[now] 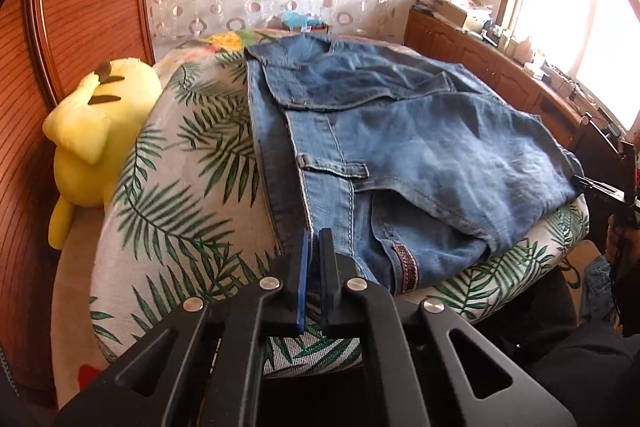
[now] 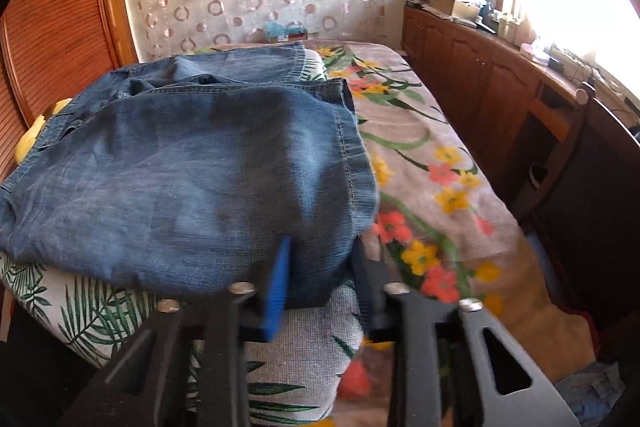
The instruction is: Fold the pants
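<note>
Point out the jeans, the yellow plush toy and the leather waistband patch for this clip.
jeans (image 2: 192, 179): right wrist view, on the folded-over top layer of denim.
yellow plush toy (image 1: 96, 131): left wrist view, on its body beside the bed cover.
leather patch (image 1: 406, 263): left wrist view, on the brown label near the waistband.

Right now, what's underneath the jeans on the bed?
The jeans lie on a cushion with a green palm-leaf print, which sits on a floral bedspread. Whatever lies directly under the denim is covered, so I cannot tell if anything else is beneath.
</note>
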Demonstrator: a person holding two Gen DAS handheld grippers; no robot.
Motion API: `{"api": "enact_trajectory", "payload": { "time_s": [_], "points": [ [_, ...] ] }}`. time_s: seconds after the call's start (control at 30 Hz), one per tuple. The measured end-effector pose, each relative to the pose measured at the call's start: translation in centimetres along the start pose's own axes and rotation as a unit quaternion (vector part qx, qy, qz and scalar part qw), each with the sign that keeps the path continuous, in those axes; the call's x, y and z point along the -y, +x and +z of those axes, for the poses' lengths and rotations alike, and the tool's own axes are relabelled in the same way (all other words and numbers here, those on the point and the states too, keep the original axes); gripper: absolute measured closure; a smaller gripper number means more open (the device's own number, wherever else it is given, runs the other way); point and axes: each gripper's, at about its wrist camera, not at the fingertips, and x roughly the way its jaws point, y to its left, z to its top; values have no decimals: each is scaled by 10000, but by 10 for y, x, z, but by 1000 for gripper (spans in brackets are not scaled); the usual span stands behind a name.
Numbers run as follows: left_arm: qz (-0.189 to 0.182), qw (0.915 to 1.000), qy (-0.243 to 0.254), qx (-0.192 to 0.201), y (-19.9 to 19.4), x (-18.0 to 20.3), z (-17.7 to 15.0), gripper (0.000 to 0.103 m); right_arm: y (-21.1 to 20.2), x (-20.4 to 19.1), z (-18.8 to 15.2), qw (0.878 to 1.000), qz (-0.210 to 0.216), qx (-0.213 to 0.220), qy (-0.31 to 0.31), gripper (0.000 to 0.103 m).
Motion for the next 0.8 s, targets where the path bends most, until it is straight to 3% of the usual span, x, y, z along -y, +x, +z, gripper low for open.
{"api": "enact_trajectory", "payload": {
  "time_s": [0.1,0.8],
  "points": [
    [22,10000,52,72,-7,1,2,98,-8,-5,2,9999,-11,73,-111,95],
    [198,9979,10,613,-79,-14,6,99,-82,-7,3,9908,488,1083,-651,100]
  ]
}}
